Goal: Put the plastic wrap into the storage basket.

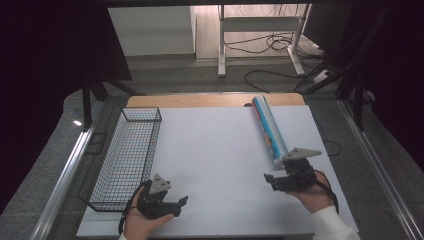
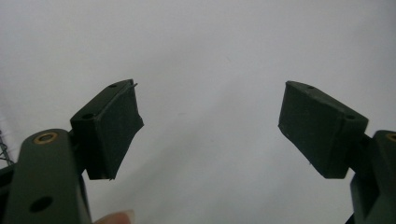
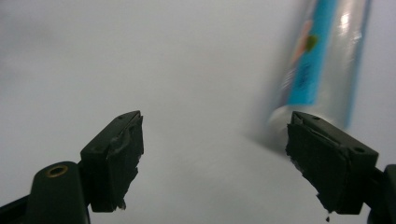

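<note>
- Nothing is lifted or stowed yet: the long blue-and-silver foil-wrapped roll (image 1: 269, 131) lies flat on the white table sheet (image 1: 215, 160), right of centre in the high view, well apart from the black wire basket (image 1: 127, 155) at the left.
- The right gripper (image 1: 274, 181) hangs with jaws wide and empty; in its own view the roll's near end (image 3: 322, 65) sits upper right, just beyond the right-hand jaw.
- The left gripper (image 1: 181, 203), lower left, gapes empty over bare sheet.
- Grasping the roll appears left to do.

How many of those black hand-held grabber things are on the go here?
2. The left gripper is at the table's near edge beside the wire basket; the right gripper is near the foil-wrapped roll's near end.
</note>
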`<action>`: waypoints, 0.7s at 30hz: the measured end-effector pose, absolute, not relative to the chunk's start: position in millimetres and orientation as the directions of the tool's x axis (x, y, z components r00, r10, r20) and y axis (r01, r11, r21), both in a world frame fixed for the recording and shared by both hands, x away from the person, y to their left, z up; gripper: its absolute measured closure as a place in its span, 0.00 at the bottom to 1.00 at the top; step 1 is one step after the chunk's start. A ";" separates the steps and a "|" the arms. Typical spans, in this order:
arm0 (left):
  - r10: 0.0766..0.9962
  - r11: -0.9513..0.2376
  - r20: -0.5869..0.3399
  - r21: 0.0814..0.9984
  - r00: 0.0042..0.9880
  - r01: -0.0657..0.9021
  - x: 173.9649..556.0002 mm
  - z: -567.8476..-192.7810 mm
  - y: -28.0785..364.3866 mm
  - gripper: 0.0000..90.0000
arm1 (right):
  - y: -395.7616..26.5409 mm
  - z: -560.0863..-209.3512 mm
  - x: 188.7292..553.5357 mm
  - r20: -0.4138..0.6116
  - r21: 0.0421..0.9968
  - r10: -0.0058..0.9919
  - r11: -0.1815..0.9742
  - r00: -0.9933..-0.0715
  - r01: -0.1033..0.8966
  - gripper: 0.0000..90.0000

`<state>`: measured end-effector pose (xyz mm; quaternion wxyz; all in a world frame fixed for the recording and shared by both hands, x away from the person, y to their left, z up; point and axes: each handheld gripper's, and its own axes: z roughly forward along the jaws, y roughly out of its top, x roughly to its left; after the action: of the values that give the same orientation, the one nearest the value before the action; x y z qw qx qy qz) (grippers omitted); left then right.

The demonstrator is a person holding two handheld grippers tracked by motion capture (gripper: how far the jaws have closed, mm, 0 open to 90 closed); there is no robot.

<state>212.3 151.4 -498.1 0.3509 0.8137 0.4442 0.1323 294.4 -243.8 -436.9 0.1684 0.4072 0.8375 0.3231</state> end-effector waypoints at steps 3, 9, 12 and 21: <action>0.812 -0.364 -0.099 0.684 0.575 0.632 212.2 -499.3 151.1 0.23 | -248.4 -429.9 317.3 -0.019 0.669 0.816 0.439 -0.578 0.599 0.22; 0.808 -0.373 -0.098 0.679 0.581 0.633 211.1 -501.4 147.6 0.23 | -257.7 -429.1 358.8 -0.019 0.632 0.861 0.405 -0.509 0.661 0.20; 0.806 -0.377 -0.096 0.677 0.584 0.632 211.3 -501.7 146.9 0.23 | -260.2 -435.4 380.3 -0.024 0.604 0.877 0.395 -0.479 0.692 0.19; 0.805 -0.387 -0.086 0.672 0.586 0.631 211.0 -504.4 144.6 0.23 | -253.0 -444.8 422.7 -0.031 0.555 0.902 0.375 -0.431 0.743 0.16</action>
<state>211.0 144.6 -504.4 0.3404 0.8230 0.4364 0.1280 422.7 -253.0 -444.8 0.1673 0.5064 0.8120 0.2372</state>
